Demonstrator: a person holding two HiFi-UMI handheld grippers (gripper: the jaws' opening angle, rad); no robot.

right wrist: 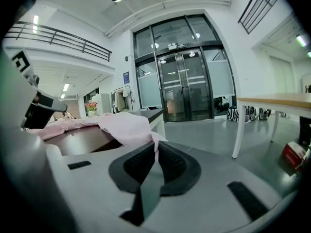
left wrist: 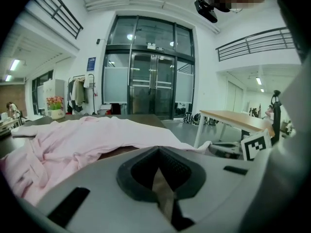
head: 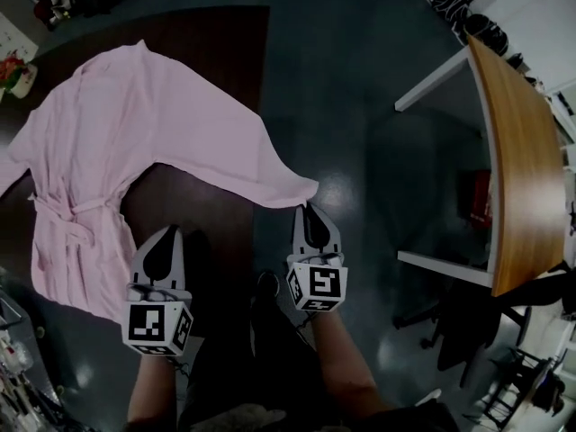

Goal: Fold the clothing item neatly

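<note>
- The robe [head: 135, 133], pale pink, lies spread on a dark table [head: 225, 43], filling the 10 o'clock part of the head view.
- Its collar end points to 12 o'clock and its hem to 7 o'clock; a belt [head: 72, 207] is tied across the waist.
- One sleeve [head: 243, 165] stretches from the body toward 4 o'clock and runs past the table edge, so that the cuff [head: 301, 190] hangs over the floor [head: 360, 79].
- The right gripper [head: 309, 210] sits at 6 o'clock of that cuff, tip touching it.
- In the right gripper view the right gripper [right wrist: 155, 147] has its jaws pressed together on a thin edge of the pink cloth, which rises from the tips toward 11 o'clock.
- The left gripper [head: 166, 237] is at 3 o'clock of the robe's skirt, just beside the cloth, over the table edge.
- In the left gripper view the left gripper [left wrist: 158, 152] has its jaws pressed together with nothing between them; the robe lies beyond them from 9 to 1 o'clock.
- Both grippers point toward 12 o'clock in the head view, with the person's forearms behind them at 6 o'clock.
- A wooden desk [head: 513, 160] on white legs stands well apart at 3 o'clock, with a red box [head: 477, 196] below it.
- Flowers [head: 13, 70] stand at the 9 o'clock edge, beyond the robe's far shoulder.
- Tall glass doors [left wrist: 150, 86] close off the room at 12 o'clock in both gripper views.
</note>
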